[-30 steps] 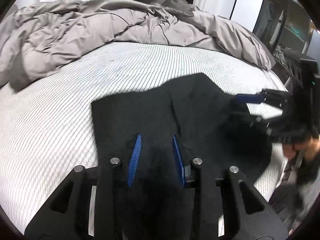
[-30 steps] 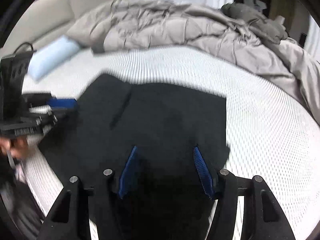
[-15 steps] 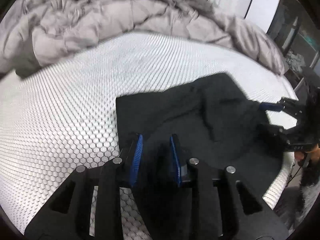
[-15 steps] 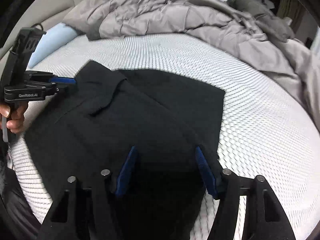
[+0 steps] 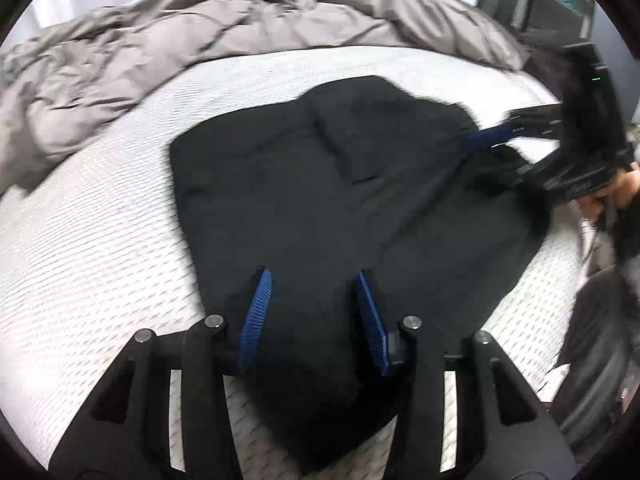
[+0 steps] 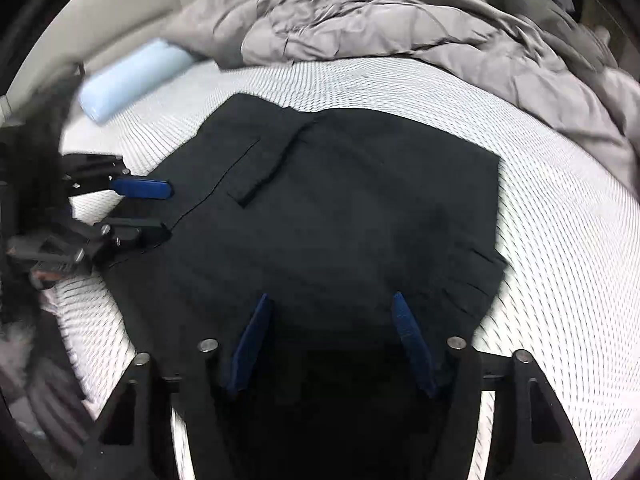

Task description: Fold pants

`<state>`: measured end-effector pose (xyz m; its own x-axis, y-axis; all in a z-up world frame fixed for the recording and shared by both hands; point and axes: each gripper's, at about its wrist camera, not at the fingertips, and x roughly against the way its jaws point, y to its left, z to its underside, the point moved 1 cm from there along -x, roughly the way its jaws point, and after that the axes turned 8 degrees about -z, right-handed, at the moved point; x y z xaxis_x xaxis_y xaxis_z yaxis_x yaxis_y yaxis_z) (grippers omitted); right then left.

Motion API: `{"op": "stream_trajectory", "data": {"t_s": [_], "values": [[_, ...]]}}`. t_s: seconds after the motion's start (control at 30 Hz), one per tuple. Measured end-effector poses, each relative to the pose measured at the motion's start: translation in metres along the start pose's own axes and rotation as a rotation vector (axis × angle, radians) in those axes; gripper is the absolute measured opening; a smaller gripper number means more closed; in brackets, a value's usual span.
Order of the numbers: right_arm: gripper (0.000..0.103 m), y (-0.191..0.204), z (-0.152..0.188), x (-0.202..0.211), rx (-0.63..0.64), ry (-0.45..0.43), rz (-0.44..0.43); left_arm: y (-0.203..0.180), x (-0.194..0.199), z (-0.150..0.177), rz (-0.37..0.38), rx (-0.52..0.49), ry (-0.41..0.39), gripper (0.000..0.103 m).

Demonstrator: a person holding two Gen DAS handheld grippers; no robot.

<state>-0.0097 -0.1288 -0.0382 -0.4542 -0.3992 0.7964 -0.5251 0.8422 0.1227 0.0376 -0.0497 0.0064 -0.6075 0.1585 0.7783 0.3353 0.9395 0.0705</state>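
Observation:
Black pants [image 5: 320, 200] [image 6: 340, 208] lie folded flat on the white patterned mattress [image 5: 100, 240], a back pocket facing up. My left gripper [image 5: 312, 276] hovers low over the near edge of the pants. Its jaws are opening, and only the flat cloth below shows between the blue pads, unpinched. The right wrist view shows that left gripper [image 6: 168, 211] at the pants' left edge. My right gripper [image 6: 329, 298] stands wide over the opposite near edge, its jaws closing slightly with no cloth pinched. It also appears in the left wrist view, right gripper [image 5: 492, 156], held by a hand [image 5: 624, 192].
A rumpled grey duvet [image 5: 200, 40] [image 6: 400, 20] is heaped along the far side of the bed. A pale blue pillow [image 6: 128, 80] lies at the far left. The mattress edge [image 5: 560, 280] drops off at the right, beside dark furniture.
The left gripper's jaws narrowed and then spread wider. Both grippers came down closer to the pants, and the left one shifted sideways along the cloth's edge.

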Motion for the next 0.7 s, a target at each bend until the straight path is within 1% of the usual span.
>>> {"op": "stream_trajectory", "data": {"t_s": [0.03,0.07,0.1,0.13,0.17,0.2,0.23,0.27,0.3,0.33,0.37,0.4,0.43,0.5,0.53,0.57,0.63,0.67,0.7], "values": [[0.064,-0.003,0.005,0.01,-0.006,-0.021,0.009,0.007,0.002,0.0,-0.007,0.018,0.0,0.042],[0.065,-0.002,0.006,0.016,-0.017,-0.039,0.013,0.009,0.01,0.001,0.003,0.052,-0.005,0.042],[0.066,0.001,0.007,0.021,-0.027,-0.059,0.015,0.009,0.019,0.004,0.029,0.076,-0.018,0.042],[0.066,0.01,0.007,0.027,-0.029,-0.09,0.009,0.006,0.025,0.004,0.086,0.097,-0.039,0.042],[0.066,0.017,0.006,0.027,-0.017,-0.103,0.0,0.0,0.028,0.003,0.142,0.104,-0.044,0.045],[0.067,0.026,0.004,0.026,-0.001,-0.112,-0.013,-0.008,0.026,-0.001,0.176,0.1,-0.041,0.047],[0.067,0.036,0.001,0.022,0.015,-0.112,-0.028,-0.018,0.024,0.0,0.193,0.08,-0.034,0.047],[0.067,0.047,-0.002,0.012,0.021,-0.108,-0.042,-0.03,0.016,-0.001,0.184,0.036,-0.013,0.047],[0.067,0.048,-0.004,0.005,0.03,-0.095,-0.045,-0.037,0.009,0.002,0.155,-0.006,0.008,0.047],[0.067,0.056,-0.002,-0.009,0.066,-0.046,-0.031,-0.044,0.004,0.007,0.128,-0.053,0.013,0.047],[0.066,0.059,0.0,-0.021,0.093,-0.006,-0.012,-0.046,0.004,0.011,0.122,-0.094,-0.002,0.047],[0.066,0.06,0.005,-0.028,0.123,0.037,0.011,-0.045,0.005,0.013,0.123,-0.113,-0.003,0.047],[0.066,0.057,0.013,-0.03,0.158,0.043,0.031,-0.039,0.009,0.016,0.131,-0.114,-0.007,0.047],[0.064,0.044,0.018,-0.018,0.133,0.022,-0.001,-0.032,0.014,0.02,0.137,-0.122,-0.004,0.047],[0.063,0.03,0.024,-0.005,0.099,0.0,-0.048,-0.028,0.016,0.026,0.128,-0.138,-0.006,0.05],[0.063,0.022,0.026,0.005,0.082,-0.016,-0.063,-0.027,0.017,0.03,0.119,-0.152,-0.005,0.054],[0.063,0.006,0.032,0.023,0.052,-0.045,-0.052,-0.028,0.018,0.039,0.108,-0.184,-0.008,0.057],[0.074,-0.006,0.038,0.031,0.021,-0.061,-0.036,-0.029,0.021,0.042,0.094,-0.209,-0.008,0.057],[0.083,-0.016,0.044,0.035,-0.021,-0.057,-0.03,-0.029,0.023,0.043,0.088,-0.225,-0.014,0.057]]}}
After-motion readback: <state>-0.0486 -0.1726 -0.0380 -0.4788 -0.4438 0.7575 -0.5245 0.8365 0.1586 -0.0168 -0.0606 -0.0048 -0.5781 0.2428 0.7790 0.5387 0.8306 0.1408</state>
